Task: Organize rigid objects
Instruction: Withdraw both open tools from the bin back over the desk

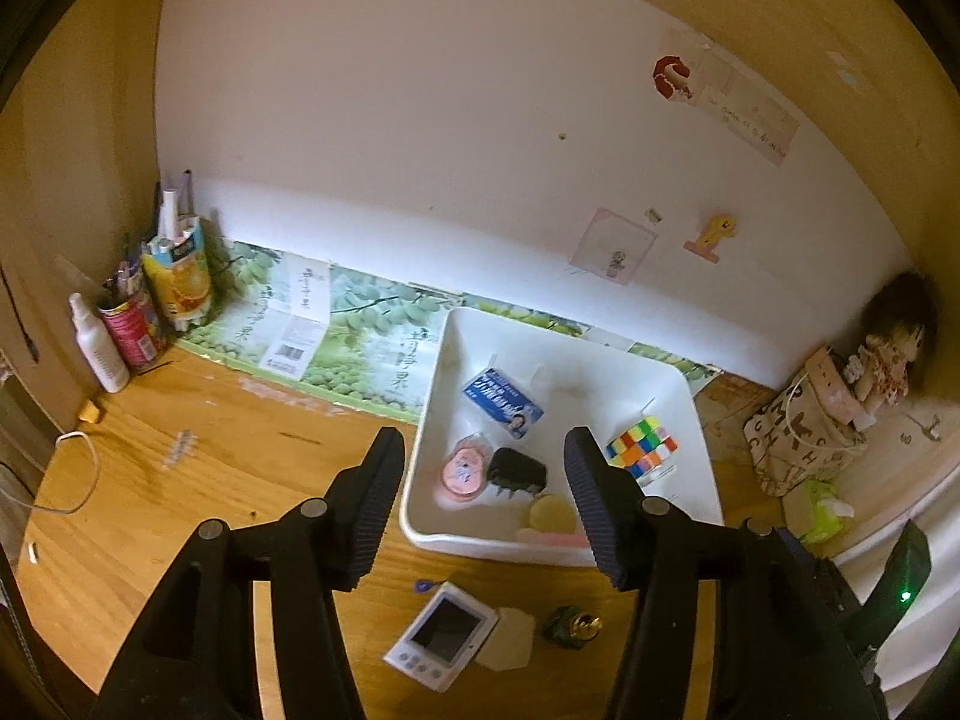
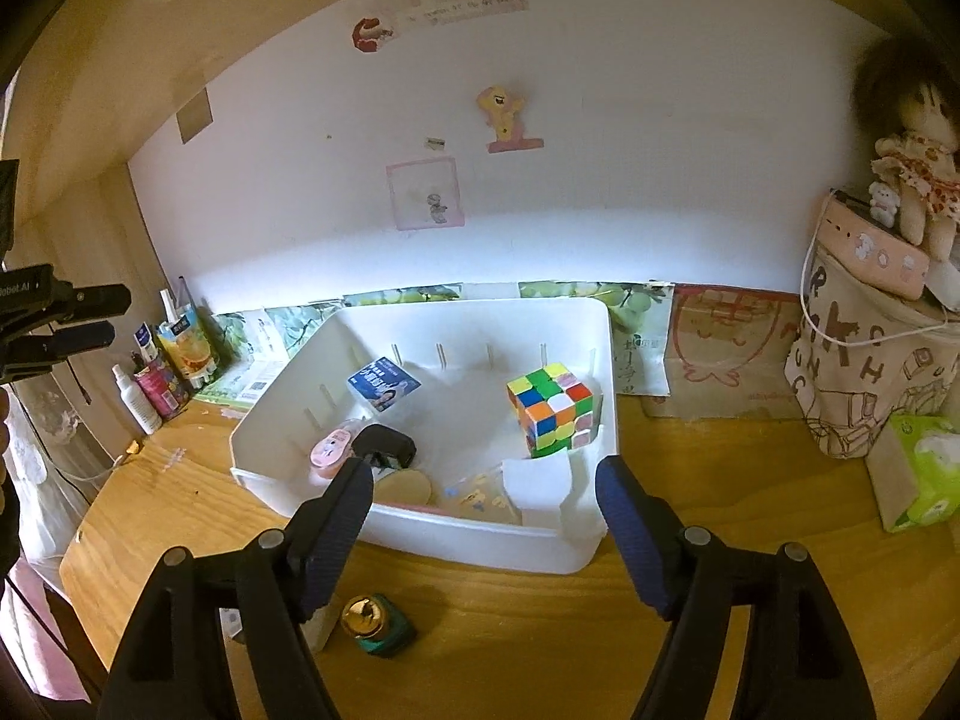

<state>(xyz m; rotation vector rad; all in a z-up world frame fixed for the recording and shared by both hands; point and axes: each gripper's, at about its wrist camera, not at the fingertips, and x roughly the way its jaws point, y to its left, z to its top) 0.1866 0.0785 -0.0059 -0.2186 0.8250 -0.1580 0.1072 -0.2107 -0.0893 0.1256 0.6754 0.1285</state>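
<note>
Right wrist view: green bottle (image 2: 379,624) on desk beside left jaw's base.

left gripper (image 1: 483,501): jaws are held wide apart, nothing is gripped, it is poised above the near-left rim of the white bin (image 1: 429,396) | right gripper (image 2: 485,531): jaws are spread wide, nothing is gripped, it is poised over the near wall of the white bin | left gripper is also seen at the left edge of the right wrist view, left of the bin

Dim, warm yellow light, a brighter band low on the wall (image 1: 420,210); strong fisheye bending, dark corners.
</note>
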